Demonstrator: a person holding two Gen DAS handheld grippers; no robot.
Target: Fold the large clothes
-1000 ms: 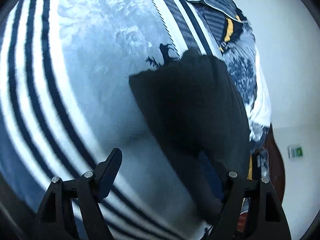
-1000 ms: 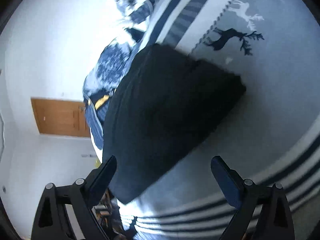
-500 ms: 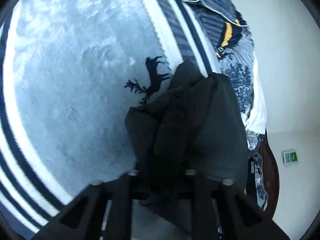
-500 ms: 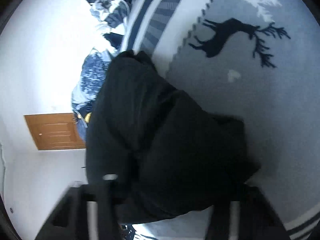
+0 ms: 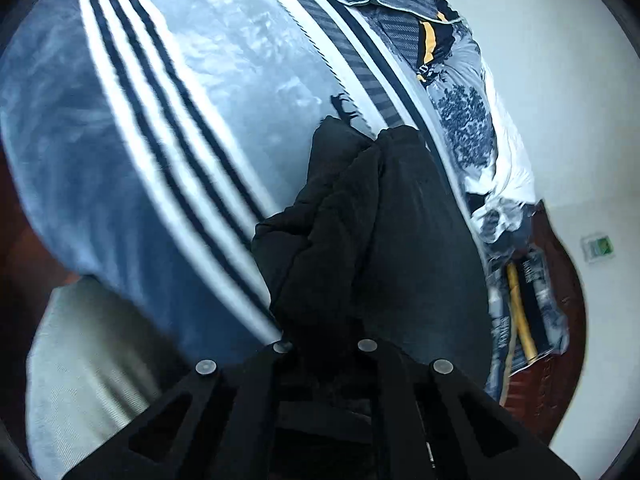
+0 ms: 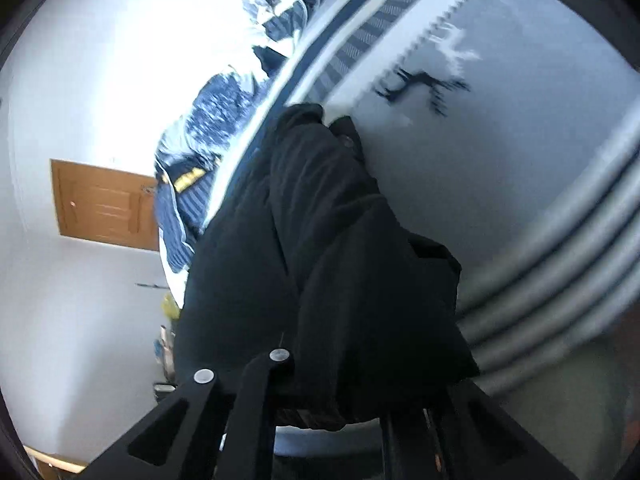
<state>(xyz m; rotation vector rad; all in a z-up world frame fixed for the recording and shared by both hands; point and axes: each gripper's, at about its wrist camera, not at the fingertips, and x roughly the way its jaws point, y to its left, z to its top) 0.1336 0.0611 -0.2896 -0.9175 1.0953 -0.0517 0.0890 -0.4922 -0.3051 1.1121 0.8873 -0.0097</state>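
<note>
A black garment (image 5: 380, 240) lies bunched lengthwise on a grey-blue striped blanket (image 5: 180, 100) on a bed. Its near edge is lifted off the blanket. My left gripper (image 5: 324, 344) is shut on that near edge, and the cloth hides the fingertips. In the right wrist view the same garment (image 6: 320, 260) hangs in folds from my right gripper (image 6: 332, 400). Its jaws are closing with the cloth pinched between them, and the cloth drapes over its right finger. The far end of the garment rests on the blanket (image 6: 500, 180) near a dark deer print (image 6: 424, 84).
Crumpled blue, white and yellow bedding (image 5: 468, 120) is piled along the bed's far side by a white wall. A pale sheet (image 5: 80, 360) shows below the blanket's near edge. A dark wooden bed frame (image 5: 568, 280) and a brown door (image 6: 104, 204) are in view.
Both grippers went from wide open to shut on the garment's near edge. They rose and drew back, bunching the flat cloth into folds and bringing the blanket's stripes into view.
</note>
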